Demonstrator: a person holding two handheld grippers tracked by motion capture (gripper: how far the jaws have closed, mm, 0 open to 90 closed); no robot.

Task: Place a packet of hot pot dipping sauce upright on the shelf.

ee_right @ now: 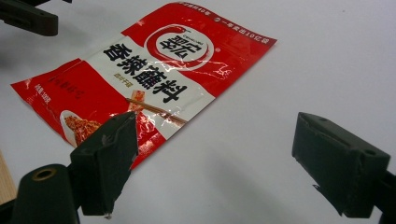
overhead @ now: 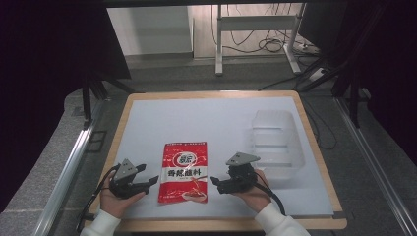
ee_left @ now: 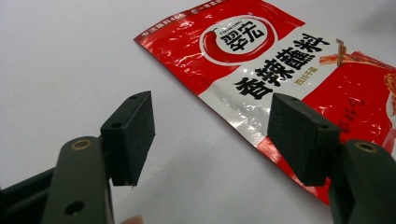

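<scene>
A red and white seasoning packet (overhead: 184, 172) with black characters lies flat on the white mat, near the front edge. My left gripper (overhead: 149, 175) sits just left of the packet, held in a hand, its jaws pointing at the packet's left edge. In the left gripper view the jaws stand wide apart around bare mat (ee_left: 212, 126), with the packet (ee_left: 261, 51) just ahead and under the right jaw. My right gripper (overhead: 216, 184) sits just right of the packet, open as well (ee_right: 215, 135). Its left jaw overlaps the packet's (ee_right: 140, 74) near edge without gripping it.
A clear plastic container (overhead: 275, 142) stands on the mat to the right, behind my right gripper. The white mat (overhead: 221, 113) covers a wooden-edged table. Beyond the table are a desk frame and cables on the floor (overhead: 260, 44). Dark curtains flank both sides.
</scene>
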